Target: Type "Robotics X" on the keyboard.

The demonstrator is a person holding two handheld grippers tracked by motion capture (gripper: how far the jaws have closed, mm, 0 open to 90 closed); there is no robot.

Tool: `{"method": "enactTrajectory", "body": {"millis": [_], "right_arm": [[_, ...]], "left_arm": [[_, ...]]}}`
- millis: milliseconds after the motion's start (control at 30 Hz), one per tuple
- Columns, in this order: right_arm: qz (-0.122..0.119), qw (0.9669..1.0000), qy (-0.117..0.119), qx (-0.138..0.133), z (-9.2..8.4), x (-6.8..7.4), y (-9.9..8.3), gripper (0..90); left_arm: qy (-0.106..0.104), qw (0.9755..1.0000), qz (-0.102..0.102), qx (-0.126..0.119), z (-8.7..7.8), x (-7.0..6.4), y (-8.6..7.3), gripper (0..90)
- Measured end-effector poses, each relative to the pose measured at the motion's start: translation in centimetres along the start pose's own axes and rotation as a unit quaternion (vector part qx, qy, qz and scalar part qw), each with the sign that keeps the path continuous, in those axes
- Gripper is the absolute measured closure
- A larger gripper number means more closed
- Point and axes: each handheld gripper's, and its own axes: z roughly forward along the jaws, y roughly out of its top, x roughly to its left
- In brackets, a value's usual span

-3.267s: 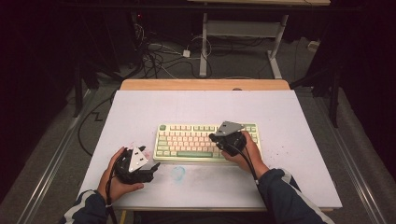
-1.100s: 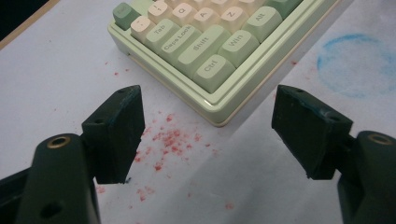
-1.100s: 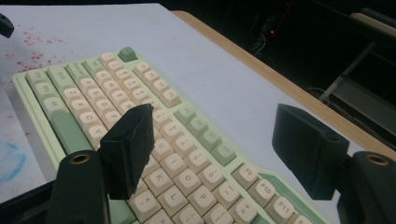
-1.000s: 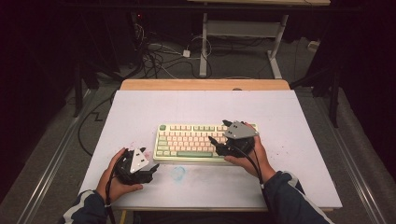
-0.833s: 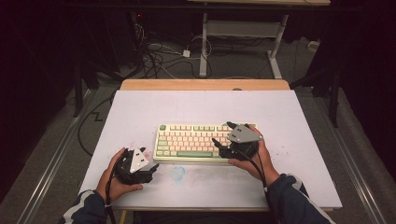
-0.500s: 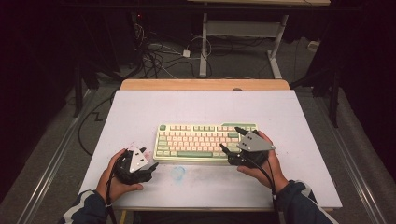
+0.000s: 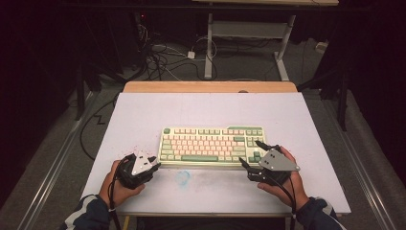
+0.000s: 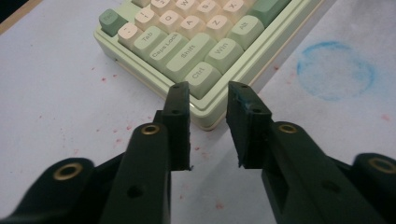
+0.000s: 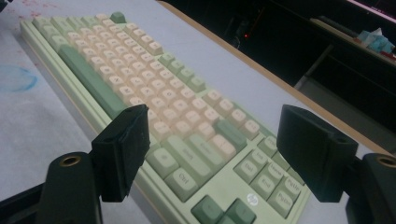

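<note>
A pale green and cream keyboard (image 7: pixel 210 143) lies in the middle of the white table (image 7: pixel 215 108). My left gripper (image 7: pixel 154 163) is at its front left corner. In the left gripper view the jaws (image 8: pixel 208 88) have just been closing and now stand narrow, with the corner by the Ctrl key (image 8: pixel 201 77) wedged between their tips, which touch its two sides. My right gripper (image 7: pixel 250 152) hovers at the keyboard's right front end. In the right gripper view it (image 9: pixel 217 116) gapes wide, with the right-hand keys (image 9: pixel 205 140) between the jaws and untouched.
A blue ring stain (image 7: pixel 183 177) marks the table in front of the keyboard, and red specks dot the surface near the left hand. The table's wooden far edge (image 7: pixel 210 86) borders dark floor strewn with cables (image 7: pixel 163 57). A metal table frame (image 7: pixel 249 28) stands behind.
The right hand has slid right and toward the person, from above the keyboard's right half to its right front end. The left hand has stayed at the left corner.
</note>
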Motion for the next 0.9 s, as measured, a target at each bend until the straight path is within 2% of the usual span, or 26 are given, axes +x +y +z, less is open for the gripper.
{"method": "enactTrajectory", "body": {"millis": [133, 267, 367, 567, 767, 900], "right_arm": [[0.000, 0.9999, 0.001, 0.012, -0.6, 0.4, -0.9, 26.1], [0.003, 0.9996, 0.013, 0.025, -1.3, 1.1, -1.7, 26.1], [0.002, 0.9993, 0.020, 0.033, -1.8, 1.5, -2.1, 26.1], [0.008, 0.9990, 0.021, 0.038, -2.8, 1.9, -2.5, 26.1], [0.000, 0.9989, 0.023, 0.042, -2.3, 2.0, -2.6, 26.1], [-0.006, 0.9986, 0.028, 0.046, -2.0, 2.0, -2.8, 26.1]], "left_arm": [[-0.007, 0.9999, -0.006, 0.008, 0.0, 0.1, 0.1, 80.2], [-0.011, 0.9998, -0.008, 0.011, 0.0, 0.0, 0.3, 87.5], [-0.011, 0.9998, -0.007, 0.015, 0.2, -0.1, 0.5, 87.5], [-0.022, 0.9994, -0.021, 0.016, 0.9, -0.5, 1.4, 87.6], [-0.030, 0.9989, -0.029, 0.022, 2.7, -1.0, 2.5, 87.5], [-0.044, 0.9984, -0.032, 0.011, 3.8, -1.9, 3.6, 87.5]]}}
